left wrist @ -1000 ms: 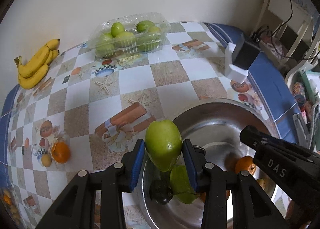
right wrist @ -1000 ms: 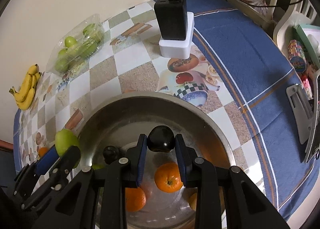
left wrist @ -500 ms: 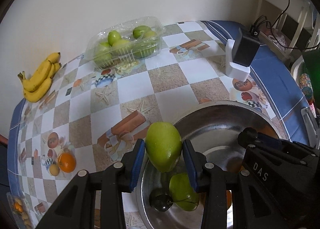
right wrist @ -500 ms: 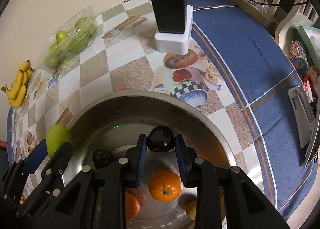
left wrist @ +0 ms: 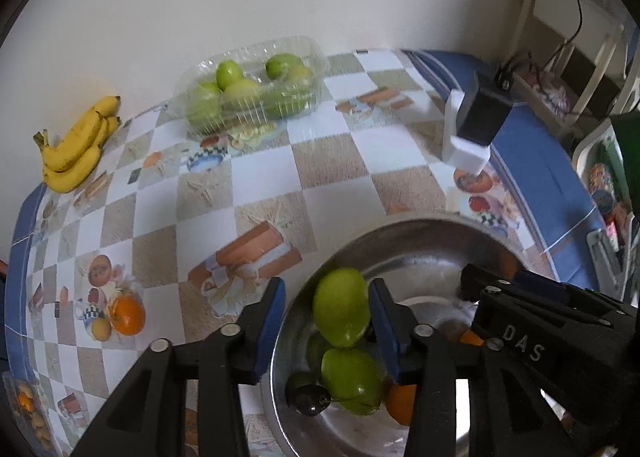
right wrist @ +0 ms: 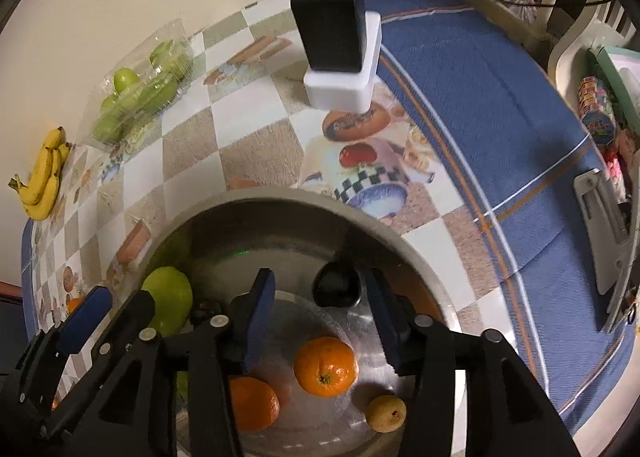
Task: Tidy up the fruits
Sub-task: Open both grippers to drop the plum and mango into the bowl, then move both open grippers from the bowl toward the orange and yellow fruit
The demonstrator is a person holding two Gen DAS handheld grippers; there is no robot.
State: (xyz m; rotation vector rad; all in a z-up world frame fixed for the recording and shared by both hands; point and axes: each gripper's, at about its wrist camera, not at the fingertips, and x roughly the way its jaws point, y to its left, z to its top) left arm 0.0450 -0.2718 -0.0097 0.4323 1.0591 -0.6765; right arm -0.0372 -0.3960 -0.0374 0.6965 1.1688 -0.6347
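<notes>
My left gripper is open over the steel bowl. A green apple sits between its fingers, against the right one and clear of the left. Below it lie another green apple and a dark plum. My right gripper is open over the same bowl. A dark plum is between its fingers, near the right one. Two oranges and a small yellow fruit lie in the bowl.
A clear tub of green apples and a banana bunch lie at the back by the wall. An orange and a small yellow fruit lie on the table at left. A black adapter on a white block stands behind the bowl.
Both grippers have opened. The green apple and the dark plum are no longer clamped and sit loose between the fingers over the bowl.
</notes>
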